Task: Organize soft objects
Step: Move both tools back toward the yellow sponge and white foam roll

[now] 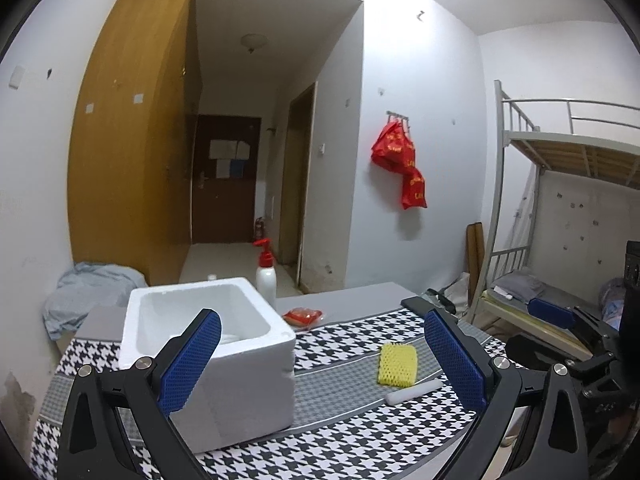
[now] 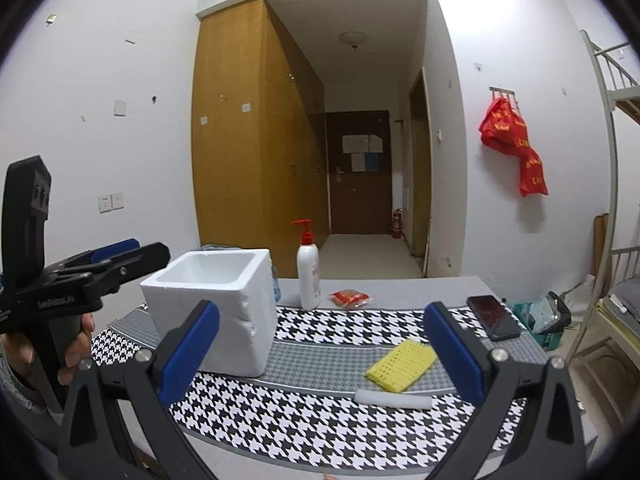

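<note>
Yellow characters are printed on the red bags (image 2: 512, 140) hanging from a wall hook, too small to read; papers pinned to the far door and a pale imprint along the side of the left gripper's body are no clearer. The pump bottle (image 2: 309, 272), white with a red head, carries a faint label I cannot make out.

On the houndstooth cloth (image 2: 320, 412) lies a yellow foam net (image 2: 401, 365), flat, with a grid of small holes, its edges slightly curled. Just in front of it lies a white foam roll (image 2: 394, 398), a short soft cylinder on its side. A white foam box (image 2: 216, 304) stands open-topped on the cloth to the left of both; something pale lies at its bottom. Behind, a small red packet (image 2: 350, 298) rests near the bottle, and a dark phone (image 2: 493, 317) lies at the cloth's right edge.

The left gripper (image 1: 320, 360) hangs with its blue-padded jaws spread wide, holding nothing, the box's corner between them. The right gripper (image 2: 320, 356) is likewise spread and empty above the cloth.
</note>
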`<state>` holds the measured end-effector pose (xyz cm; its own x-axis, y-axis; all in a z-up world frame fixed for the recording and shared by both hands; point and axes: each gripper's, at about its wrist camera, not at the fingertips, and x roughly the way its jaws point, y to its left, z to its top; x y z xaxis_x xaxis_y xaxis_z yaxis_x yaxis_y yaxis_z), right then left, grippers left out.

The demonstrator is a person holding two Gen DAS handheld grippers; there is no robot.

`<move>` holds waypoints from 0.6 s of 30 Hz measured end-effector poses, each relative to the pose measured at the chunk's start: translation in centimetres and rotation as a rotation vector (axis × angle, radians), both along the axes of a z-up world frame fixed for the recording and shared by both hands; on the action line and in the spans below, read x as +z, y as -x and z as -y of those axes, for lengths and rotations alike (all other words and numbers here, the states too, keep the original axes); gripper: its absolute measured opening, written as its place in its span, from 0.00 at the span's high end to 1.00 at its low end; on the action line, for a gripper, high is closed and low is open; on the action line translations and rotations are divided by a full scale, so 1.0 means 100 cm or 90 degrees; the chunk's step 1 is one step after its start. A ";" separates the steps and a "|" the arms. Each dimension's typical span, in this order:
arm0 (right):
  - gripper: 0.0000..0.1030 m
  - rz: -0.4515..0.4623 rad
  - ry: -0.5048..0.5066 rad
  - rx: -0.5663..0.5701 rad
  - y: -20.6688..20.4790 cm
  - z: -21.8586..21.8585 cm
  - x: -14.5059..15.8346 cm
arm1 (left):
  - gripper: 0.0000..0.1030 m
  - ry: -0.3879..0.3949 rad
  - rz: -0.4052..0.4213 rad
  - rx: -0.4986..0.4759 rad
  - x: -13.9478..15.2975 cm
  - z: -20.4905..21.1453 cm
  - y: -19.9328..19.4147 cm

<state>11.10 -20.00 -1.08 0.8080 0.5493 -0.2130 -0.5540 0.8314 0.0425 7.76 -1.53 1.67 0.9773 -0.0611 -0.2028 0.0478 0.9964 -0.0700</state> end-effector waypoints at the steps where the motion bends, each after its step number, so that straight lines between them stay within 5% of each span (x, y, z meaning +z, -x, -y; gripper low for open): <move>1: 0.00 -0.002 -0.002 -0.007 0.000 0.002 -0.001 | 0.01 -0.002 0.002 -0.005 0.000 0.001 0.000; 18: 0.00 -0.020 0.001 -0.059 0.000 0.018 -0.008 | 0.01 -0.008 -0.053 -0.083 -0.020 0.020 -0.026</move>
<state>11.12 -21.83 -1.88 0.8482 0.4725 -0.2392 -0.4734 0.8790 0.0574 10.32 -3.50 -0.33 0.9412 -0.1831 -0.2841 0.1709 0.9830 -0.0674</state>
